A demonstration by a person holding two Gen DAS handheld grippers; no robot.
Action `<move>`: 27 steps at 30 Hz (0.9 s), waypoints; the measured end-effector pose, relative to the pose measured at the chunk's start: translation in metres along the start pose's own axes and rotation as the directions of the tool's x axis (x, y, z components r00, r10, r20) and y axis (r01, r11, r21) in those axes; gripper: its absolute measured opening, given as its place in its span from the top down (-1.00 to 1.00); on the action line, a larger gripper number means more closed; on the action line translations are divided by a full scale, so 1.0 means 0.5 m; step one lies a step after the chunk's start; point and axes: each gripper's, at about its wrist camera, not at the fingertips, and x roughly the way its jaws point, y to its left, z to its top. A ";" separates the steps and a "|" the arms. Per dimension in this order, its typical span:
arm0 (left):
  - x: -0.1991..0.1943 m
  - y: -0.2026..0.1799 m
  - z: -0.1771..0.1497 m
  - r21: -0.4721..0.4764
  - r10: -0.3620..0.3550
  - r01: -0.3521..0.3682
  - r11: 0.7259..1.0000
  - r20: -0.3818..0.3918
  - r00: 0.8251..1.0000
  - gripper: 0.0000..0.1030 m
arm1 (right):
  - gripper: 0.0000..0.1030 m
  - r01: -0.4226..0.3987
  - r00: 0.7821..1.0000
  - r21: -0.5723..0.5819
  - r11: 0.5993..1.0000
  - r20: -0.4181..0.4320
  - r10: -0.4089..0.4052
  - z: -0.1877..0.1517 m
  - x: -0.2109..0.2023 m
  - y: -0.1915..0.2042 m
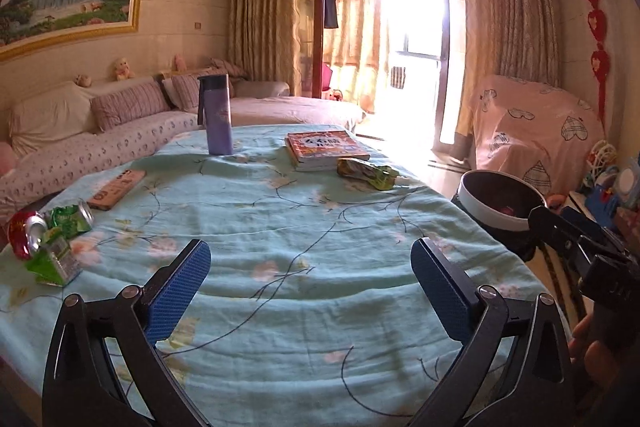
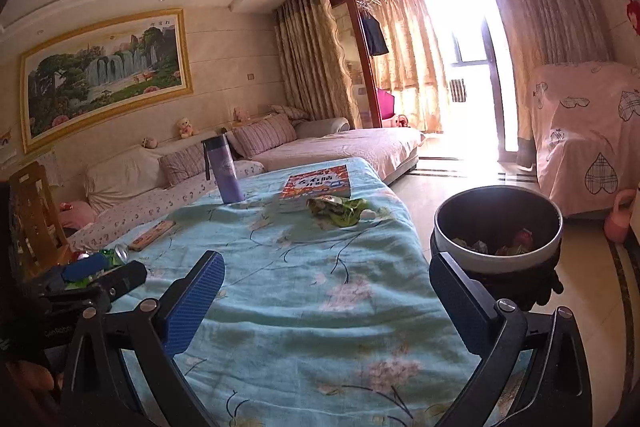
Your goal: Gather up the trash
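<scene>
Two clusters of trash lie on the table (image 1: 304, 227): crushed cans (image 1: 30, 229) and green cartons (image 1: 54, 259) at its left edge, a green wrapper (image 1: 366, 174) just beside the book (image 1: 326, 149). Left hand-held gripper (image 1: 310, 285) and right hand-held gripper (image 2: 326, 301) hover spread wide, empty. Trash bin (image 2: 498, 227) stands right of the table, holding wrappers.

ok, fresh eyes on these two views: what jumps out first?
The pale blue flowered cloth over the table fills both views, with a purple bottle standing at its far end beside a book. Crushed cans and wrappers pile at its left edge, and a trash bin sits off its right side. Both tongs are open and empty.
</scene>
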 end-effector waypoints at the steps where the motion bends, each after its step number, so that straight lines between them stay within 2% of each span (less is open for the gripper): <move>1: -0.004 0.000 -0.006 0.008 0.010 -0.010 1.000 0.007 1.000 -0.99 | -1.00 -0.002 1.000 0.004 1.000 -0.003 0.002 -0.005 -0.001 0.000; 9: -0.024 -0.003 -0.036 0.055 0.062 -0.062 0.997 0.009 0.998 -1.00 | -1.00 0.011 1.000 -0.026 1.000 0.018 -0.011 -0.019 -0.031 0.012; 16: -0.042 -0.001 -0.038 0.053 0.092 -0.093 0.994 0.024 0.995 -1.00 | -1.00 0.024 1.000 -0.042 0.999 0.015 -0.023 -0.027 -0.035 0.029; 27: -0.047 -0.003 -0.043 0.057 0.085 -0.086 0.995 0.020 0.996 -1.00 | -1.00 0.026 1.000 -0.086 0.996 0.016 -0.025 -0.040 -0.039 0.051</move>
